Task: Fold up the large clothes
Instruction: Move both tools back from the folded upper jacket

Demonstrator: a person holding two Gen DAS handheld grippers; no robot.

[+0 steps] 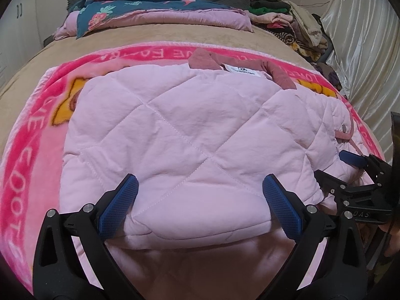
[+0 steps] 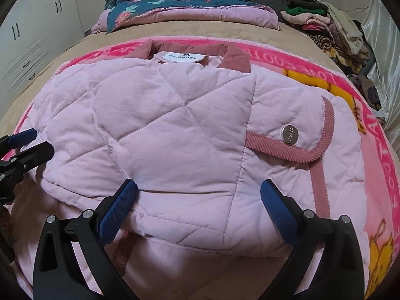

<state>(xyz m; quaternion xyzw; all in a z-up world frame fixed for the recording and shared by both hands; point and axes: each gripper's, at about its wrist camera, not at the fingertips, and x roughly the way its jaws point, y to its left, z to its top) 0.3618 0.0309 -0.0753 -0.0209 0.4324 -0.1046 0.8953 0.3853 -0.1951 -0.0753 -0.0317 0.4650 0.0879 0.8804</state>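
Bed: I am looking across a bed point(image 1: 30, 60) covered in a tan sheet, with a bright pink cartoon blanket point(image 1: 30, 150) lying spread over it
Background: a folded floral quilt point(image 1: 120, 7) is sitting at the far end, a heap of clothes point(image 2: 325, 25) is piling up at the far right, white cupboards point(image 2: 32, 37) are standing on the left
Jacket: the pink quilted jacket point(image 2: 162, 130) is lying on the blanket, partly folded, its rose collar point(image 2: 235, 57) and white label point(image 2: 183, 56) pointing away from me
Pocket: a corduroy-trimmed flap with a silver snap button point(image 2: 289, 135) is showing on the right side
Left hand-held gripper point(image 1: 200, 200): I am holding it with jaws spread wide, its blue fingers point(image 1: 120, 200) straddling the near folded edge of the jacket, clamping nothing
Right hand-held gripper point(image 2: 197, 202): it is likewise gaping wide over the near hem, gripping nothing, sitting just beside the left one
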